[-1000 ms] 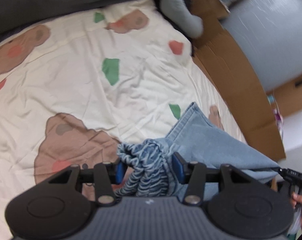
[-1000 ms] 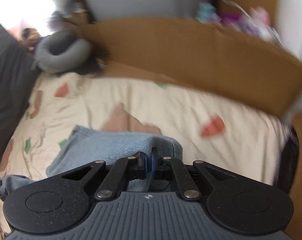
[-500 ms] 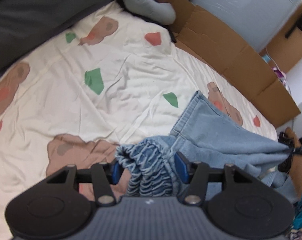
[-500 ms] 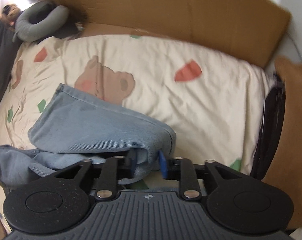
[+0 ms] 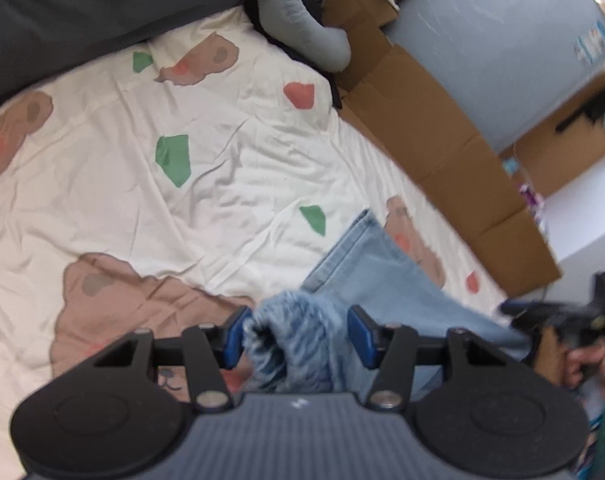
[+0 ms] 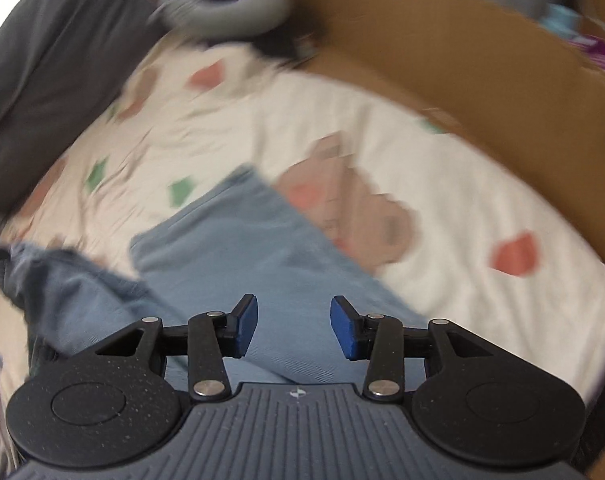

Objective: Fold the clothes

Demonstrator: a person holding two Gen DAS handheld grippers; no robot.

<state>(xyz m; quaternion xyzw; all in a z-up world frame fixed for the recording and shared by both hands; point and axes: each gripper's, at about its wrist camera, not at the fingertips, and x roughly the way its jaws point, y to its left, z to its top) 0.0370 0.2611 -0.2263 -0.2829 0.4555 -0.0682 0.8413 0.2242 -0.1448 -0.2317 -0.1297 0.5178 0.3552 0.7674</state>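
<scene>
The left claw [image 5: 296,334] points forward over the bed sheet [image 5: 230,168], tilted down toward it, and its blue pads [image 5: 233,334] stand either side of a bunched, gathered waistband of the jeans [image 5: 386,280], pinching that wad between them. From the waistband the light blue denim runs to the right and away, one hemmed leg end lying flat on the sheet beside a green patch [image 5: 313,219] of the print. Further right of the jeans, at the edge of the left wrist view, the right claw appears as a dark blurred shape with a hand [image 5: 594,364] around its grip, held just above the far end of the denim. In the right wrist view the right claw [image 6: 294,326] hovers low over the jeans [image 6: 246,248], aimed along the folded leg toward the cardboard [image 6: 462,64] standing beyond the bed; its pads [image 6: 344,330] are spread wide apart with nothing between them. That view is blurred. A grey neck pillow [image 6: 230,8] lies at the head of the bed, well apart from the jeans.
</scene>
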